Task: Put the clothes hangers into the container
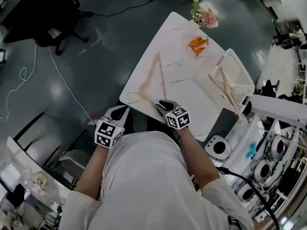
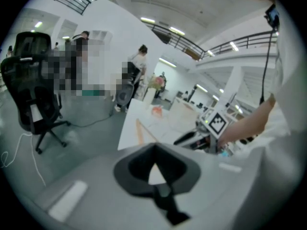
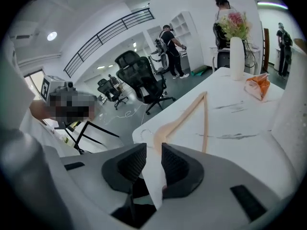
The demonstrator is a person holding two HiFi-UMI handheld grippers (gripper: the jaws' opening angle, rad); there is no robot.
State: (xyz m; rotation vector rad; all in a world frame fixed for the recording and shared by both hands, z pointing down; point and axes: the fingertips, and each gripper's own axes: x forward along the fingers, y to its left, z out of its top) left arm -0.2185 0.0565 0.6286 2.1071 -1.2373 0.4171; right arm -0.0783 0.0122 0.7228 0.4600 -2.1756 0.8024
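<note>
A wooden clothes hanger (image 1: 154,77) lies flat on the white table (image 1: 192,97), its hook toward the near edge. My right gripper (image 1: 161,103) sits at that near edge just behind the hook, open, with only the table showing through the gap. In the right gripper view the hanger (image 3: 184,115) starts just past the right gripper (image 3: 153,147). The white perforated container (image 1: 240,71) stands at the table's right side with wooden hangers (image 1: 224,87) leaning in it. My left gripper (image 1: 124,109) hangs off the table's left corner, shut and empty, and looks the same in its own view (image 2: 154,146).
An orange packet (image 1: 198,44) and a vase of flowers (image 1: 205,14) sit at the table's far end. A black office chair (image 1: 43,18) and loose cables (image 1: 29,80) are on the floor to the left. Shelves of equipment (image 1: 268,162) crowd the right side.
</note>
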